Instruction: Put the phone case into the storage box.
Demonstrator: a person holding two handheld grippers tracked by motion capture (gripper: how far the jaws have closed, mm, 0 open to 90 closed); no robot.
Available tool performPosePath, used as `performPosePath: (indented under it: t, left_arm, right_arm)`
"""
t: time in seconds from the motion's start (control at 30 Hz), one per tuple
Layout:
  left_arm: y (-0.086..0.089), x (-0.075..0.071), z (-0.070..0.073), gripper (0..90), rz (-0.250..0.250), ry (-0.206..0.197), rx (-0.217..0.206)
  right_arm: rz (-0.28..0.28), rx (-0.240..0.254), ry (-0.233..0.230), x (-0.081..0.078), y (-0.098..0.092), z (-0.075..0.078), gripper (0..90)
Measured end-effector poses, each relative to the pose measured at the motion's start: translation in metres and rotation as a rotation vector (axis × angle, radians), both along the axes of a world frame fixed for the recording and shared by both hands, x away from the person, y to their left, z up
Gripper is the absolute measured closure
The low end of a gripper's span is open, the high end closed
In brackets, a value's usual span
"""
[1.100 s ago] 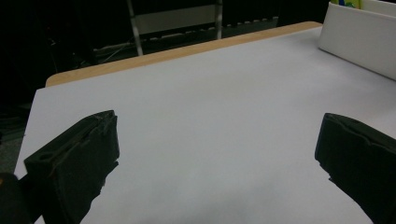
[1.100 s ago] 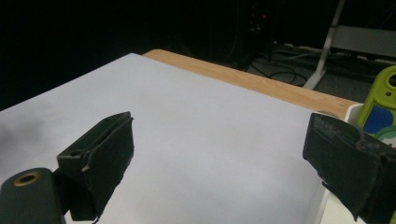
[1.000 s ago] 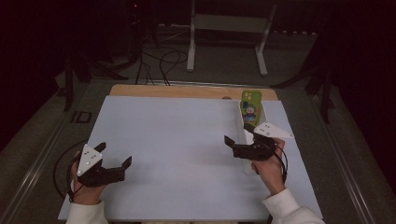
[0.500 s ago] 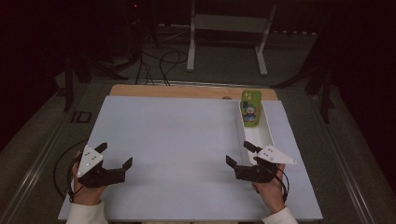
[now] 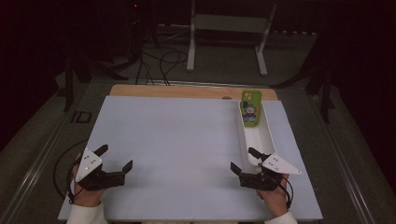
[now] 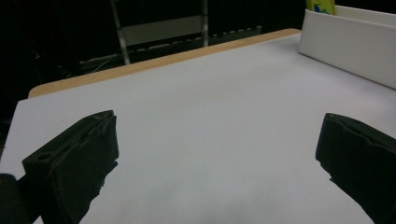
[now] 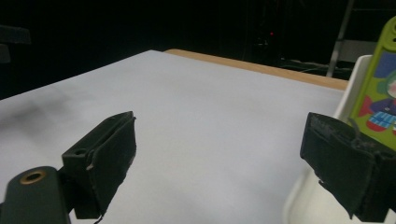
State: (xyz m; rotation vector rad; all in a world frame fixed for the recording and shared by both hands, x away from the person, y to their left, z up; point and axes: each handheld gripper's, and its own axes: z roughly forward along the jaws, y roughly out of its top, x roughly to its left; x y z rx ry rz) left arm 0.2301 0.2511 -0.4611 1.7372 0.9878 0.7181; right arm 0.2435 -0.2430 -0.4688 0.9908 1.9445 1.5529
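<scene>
The right tool [image 5: 246, 160], jaws released and empty, is drawing back toward the lower right of the frame, leaving the phone [image 5: 250, 108] propped in the white tray [image 5: 266, 137]; the placement looks finished. The left tool [image 5: 115, 156] is also resting released on the tabletop [image 5: 177, 135].

Open white desk [image 5: 187, 140] surface across centre and left: free passage between both grippers. Obstacle: long white tray [image 5: 266, 135] along right side, just beside right gripper [image 5: 245, 161]. Green phone [image 5: 250, 108] upright at tray's far end, above rim.
</scene>
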Motion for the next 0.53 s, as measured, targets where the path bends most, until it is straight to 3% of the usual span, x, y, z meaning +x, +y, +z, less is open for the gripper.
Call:
performPosePath:
  t: [0.13, 0.53]
  left_arm:
    - [0.000, -0.002, -0.004, 0.0, -0.007, 0.001, -0.001]
    - [-0.008, 0.000, -0.015, 0.0, -0.035, 0.025, 0.031]
  right_arm:
    - [-0.016, 0.021, -0.004, -0.001, -0.006, -0.001, 10.0]
    - [-0.022, 0.014, 0.003, 0.000, -0.011, -0.006, 10.0]
